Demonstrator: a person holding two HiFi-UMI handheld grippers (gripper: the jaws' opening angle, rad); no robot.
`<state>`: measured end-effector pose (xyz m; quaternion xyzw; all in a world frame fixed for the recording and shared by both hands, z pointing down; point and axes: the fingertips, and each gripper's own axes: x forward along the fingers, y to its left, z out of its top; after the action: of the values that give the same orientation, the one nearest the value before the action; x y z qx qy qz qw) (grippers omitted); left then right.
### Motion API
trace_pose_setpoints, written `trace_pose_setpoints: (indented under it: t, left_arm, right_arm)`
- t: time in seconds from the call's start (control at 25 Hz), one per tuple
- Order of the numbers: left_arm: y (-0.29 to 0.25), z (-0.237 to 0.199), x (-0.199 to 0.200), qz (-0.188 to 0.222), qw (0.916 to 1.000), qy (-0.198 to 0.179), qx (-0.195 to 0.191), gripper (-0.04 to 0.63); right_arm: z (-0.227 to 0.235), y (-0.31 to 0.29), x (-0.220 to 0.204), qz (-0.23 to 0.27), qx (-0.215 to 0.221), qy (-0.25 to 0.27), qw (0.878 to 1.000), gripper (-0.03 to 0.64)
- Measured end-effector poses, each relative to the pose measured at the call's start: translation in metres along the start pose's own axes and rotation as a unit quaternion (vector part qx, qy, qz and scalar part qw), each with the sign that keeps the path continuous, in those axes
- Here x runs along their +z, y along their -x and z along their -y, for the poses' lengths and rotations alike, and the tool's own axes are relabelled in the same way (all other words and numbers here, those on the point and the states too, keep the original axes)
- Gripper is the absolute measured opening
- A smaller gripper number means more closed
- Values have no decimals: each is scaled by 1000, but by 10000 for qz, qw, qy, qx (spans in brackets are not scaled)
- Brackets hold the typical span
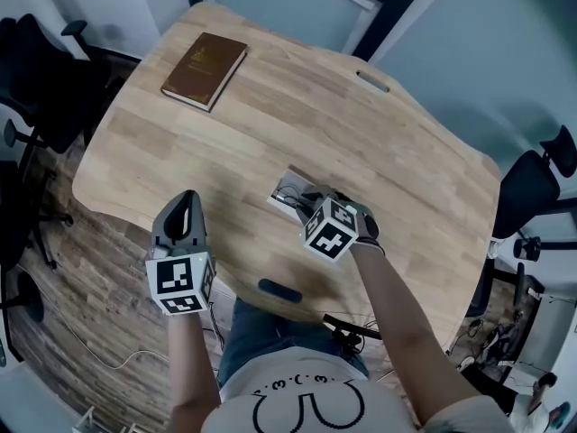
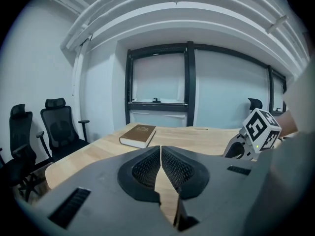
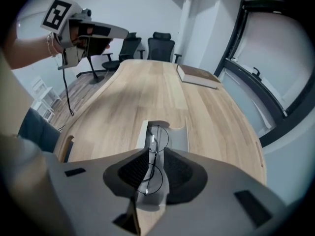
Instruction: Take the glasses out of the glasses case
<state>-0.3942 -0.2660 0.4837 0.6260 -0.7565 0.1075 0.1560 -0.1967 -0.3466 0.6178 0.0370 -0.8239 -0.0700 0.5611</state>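
Observation:
An open grey glasses case (image 1: 288,190) (image 3: 178,137) lies on the wooden table (image 1: 270,124), a little in from its near edge. Thin wire-rimmed glasses (image 3: 158,140) rest inside it. My right gripper (image 1: 315,202) (image 3: 156,163) points steeply down over the case, its two pads on either side of the glasses' frame; I see no firm pinch on the wire. My left gripper (image 1: 187,200) (image 2: 160,149) hovers over the table's near left edge, its tips together and nothing between them. It is well apart from the case.
A brown book (image 1: 204,69) (image 3: 198,76) lies at the table's far left. A dark slot (image 1: 280,290) is cut near the front edge, another slot (image 1: 371,81) at the far side. Black office chairs (image 1: 36,70) (image 2: 59,129) stand to the left, another chair (image 1: 541,183) to the right.

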Motion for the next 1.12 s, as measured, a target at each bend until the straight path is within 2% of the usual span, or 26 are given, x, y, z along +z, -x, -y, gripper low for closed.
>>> trace_pose_setpoints:
  t: [0.12,0.32,0.4,0.72,1.12]
  left_arm:
    - [-5,-2,-1,-20,10000,-17,-24,20]
    - [-7,-11,-7,-77,10000,56,-6,20]
    - [-6,-18,-8,-60,9999,118,52,20]
    - [-4,-33,-9,-33,9994,278,178,20]
    - [-2,-31,22,326,9991,239,119,20]
  right_arm:
    - [-3,-11,-5,-362,159,129,9991,144]
    - [-1,-19,-11,-793,106,308,9963,141]
    - [-2,-22,-11,-873,167,296,9956,106]
    - [-2,-24,-11,-859,410,-303,9950,63]
    - [14,19,12,-447,-403,-136,9981,58]
